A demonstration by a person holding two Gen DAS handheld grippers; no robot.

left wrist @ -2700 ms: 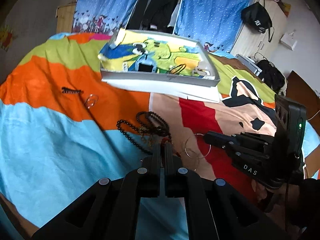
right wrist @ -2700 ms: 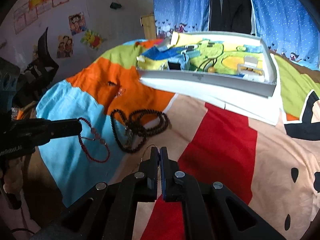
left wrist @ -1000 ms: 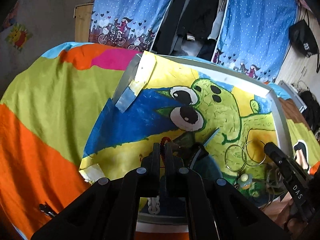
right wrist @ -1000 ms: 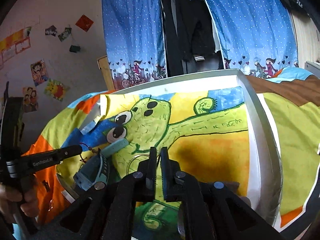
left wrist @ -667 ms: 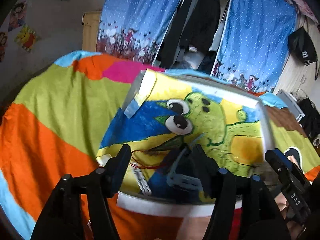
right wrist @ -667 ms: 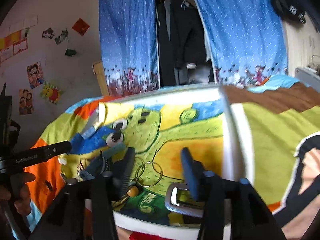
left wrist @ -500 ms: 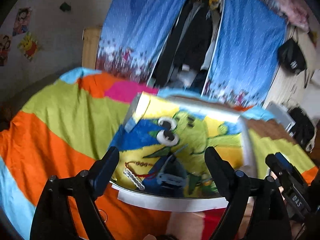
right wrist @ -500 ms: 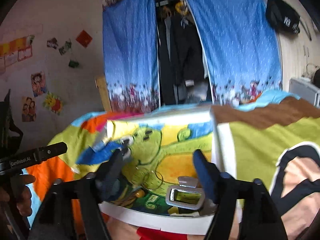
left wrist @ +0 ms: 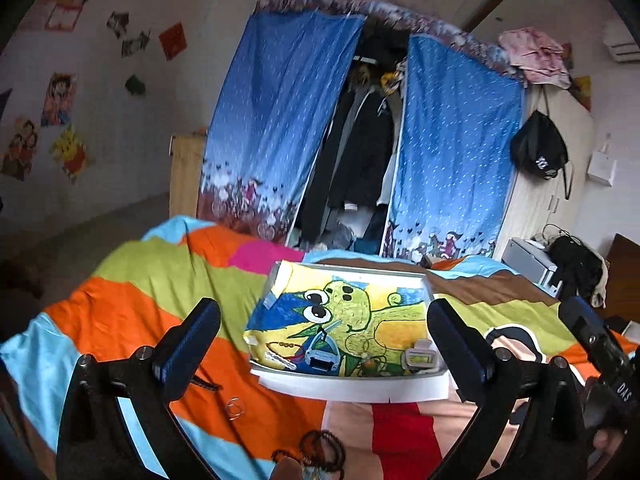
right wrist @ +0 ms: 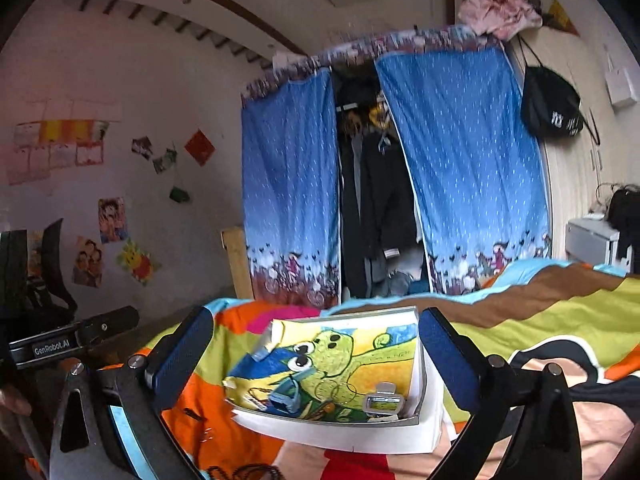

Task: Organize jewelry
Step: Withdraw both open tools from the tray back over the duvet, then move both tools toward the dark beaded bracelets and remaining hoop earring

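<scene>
1. Jewelry sits partly sorted — a red bead strand [left wrist: 282, 346] and thin hoops [right wrist: 334, 390] now lie in the painted tray [left wrist: 348, 380] on the bed [left wrist: 132, 312].
2. Left hand-held gripper [left wrist: 324, 320] and right hand-held gripper [right wrist: 314, 340] have just been opening; both gape wide, empty, drawn back from the tray — deliveries done.
3. Dark beads [left wrist: 322, 450] and small rings [left wrist: 235, 406] remain on the bed.

Dim, soft daylight, weak shadows, strong fisheye bending, black vignette at corners, slight motion blur, muted grain
</scene>
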